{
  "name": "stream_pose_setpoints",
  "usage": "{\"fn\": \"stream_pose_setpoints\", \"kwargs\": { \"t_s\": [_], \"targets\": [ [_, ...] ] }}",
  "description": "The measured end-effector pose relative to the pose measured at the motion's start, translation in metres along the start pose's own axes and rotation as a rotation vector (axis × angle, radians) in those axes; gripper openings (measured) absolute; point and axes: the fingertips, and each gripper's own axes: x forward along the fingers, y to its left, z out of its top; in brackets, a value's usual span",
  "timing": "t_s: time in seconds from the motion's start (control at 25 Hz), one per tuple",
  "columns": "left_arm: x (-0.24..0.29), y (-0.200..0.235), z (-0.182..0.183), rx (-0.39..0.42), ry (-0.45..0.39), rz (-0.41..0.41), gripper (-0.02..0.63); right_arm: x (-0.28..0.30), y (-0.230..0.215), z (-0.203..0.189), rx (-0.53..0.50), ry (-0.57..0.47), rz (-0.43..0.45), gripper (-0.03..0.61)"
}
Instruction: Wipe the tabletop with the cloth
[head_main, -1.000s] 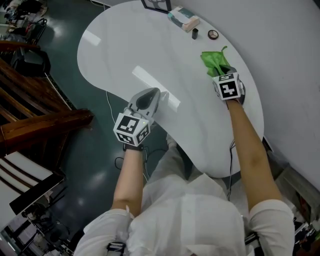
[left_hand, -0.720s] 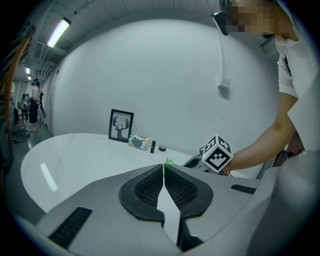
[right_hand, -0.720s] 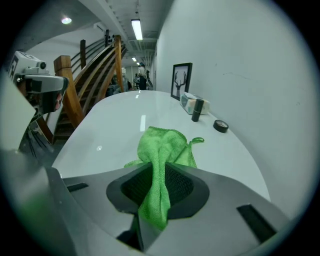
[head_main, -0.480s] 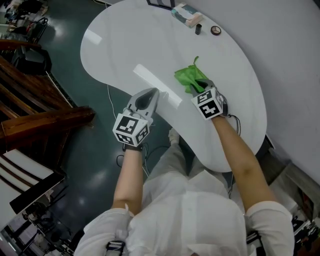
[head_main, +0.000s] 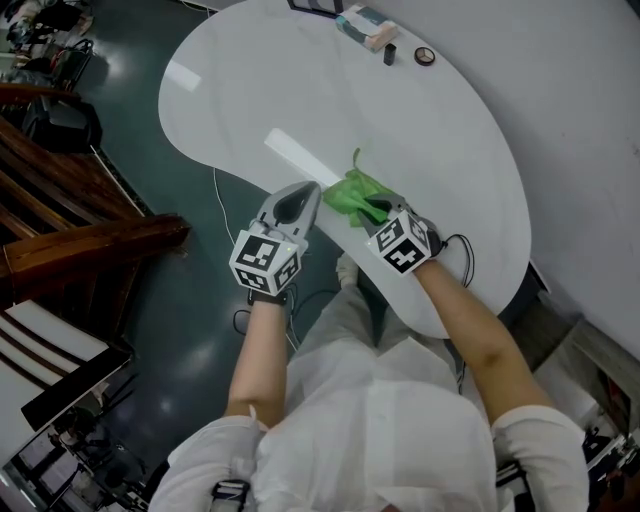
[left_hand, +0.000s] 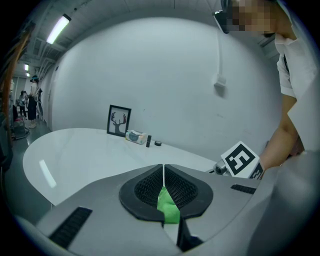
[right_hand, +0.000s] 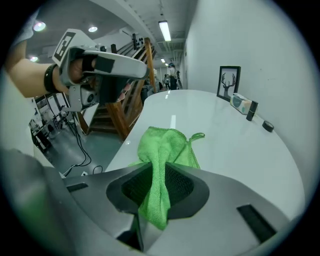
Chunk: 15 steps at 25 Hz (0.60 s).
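Inventory, your station:
- Tabletop (head_main: 300, 90): white, kidney-shaped.
- Cloth (head_main: 350, 190): green, bunched, on the top at its near edge; one fold runs back through your R jaws.
- Right gripper (head_main: 375, 208): jaws clamped on the cloth, seen clearly in the right gripper view (right_hand: 157, 172).
- Left gripper (head_main: 305, 190): at the near edge, tip just beside the cloth's left side; jaws together (left_hand: 163, 170); a green sliver shows low in the slit, contact can't be told.
- Far edge, by the wall: framed deer picture (left_hand: 119, 120); small box (head_main: 365, 27); dark cylinder (head_main: 389, 54); round disc (head_main: 425, 56).
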Motion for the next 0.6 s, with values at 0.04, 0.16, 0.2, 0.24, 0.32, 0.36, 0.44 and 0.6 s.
{"fn": "stream_pose_setpoints", "kwargs": {
  "t_s": [0.04,0.16,0.2,0.24,0.32,0.36,0.44,0.6],
  "targets": [
    [0.002,-0.002,-0.001,0.001,0.003,-0.005,0.018,-0.001,0.006,-0.002,-0.010,-0.002,0.013,0.069],
    [0.009,-0.011,-0.004,0.005,0.015,-0.023,0.020,-0.005,0.018,-0.011,-0.046,-0.010,0.051,0.069],
    [0.012,-0.014,-0.005,0.007,0.018,-0.029,0.019,-0.007,0.020,-0.014,-0.065,-0.012,0.064,0.071],
    [0.015,-0.017,-0.006,0.007,0.022,-0.034,0.020,-0.009,0.022,-0.017,-0.088,-0.014,0.078,0.069],
    [0.021,-0.023,-0.006,0.009,0.029,-0.044,0.020,-0.015,0.024,-0.024,-0.143,-0.015,0.106,0.069],
    [0.023,-0.027,-0.006,0.011,0.033,-0.050,0.019,-0.018,0.023,-0.028,-0.167,-0.014,0.119,0.070],
    [0.028,-0.034,-0.005,0.016,0.039,-0.062,0.018,-0.026,0.020,-0.036,-0.201,-0.011,0.138,0.069],
    [0.039,-0.048,-0.003,0.025,0.047,-0.084,0.018,-0.043,-0.005,-0.053,-0.193,-0.009,0.135,0.070]
  ]
}}
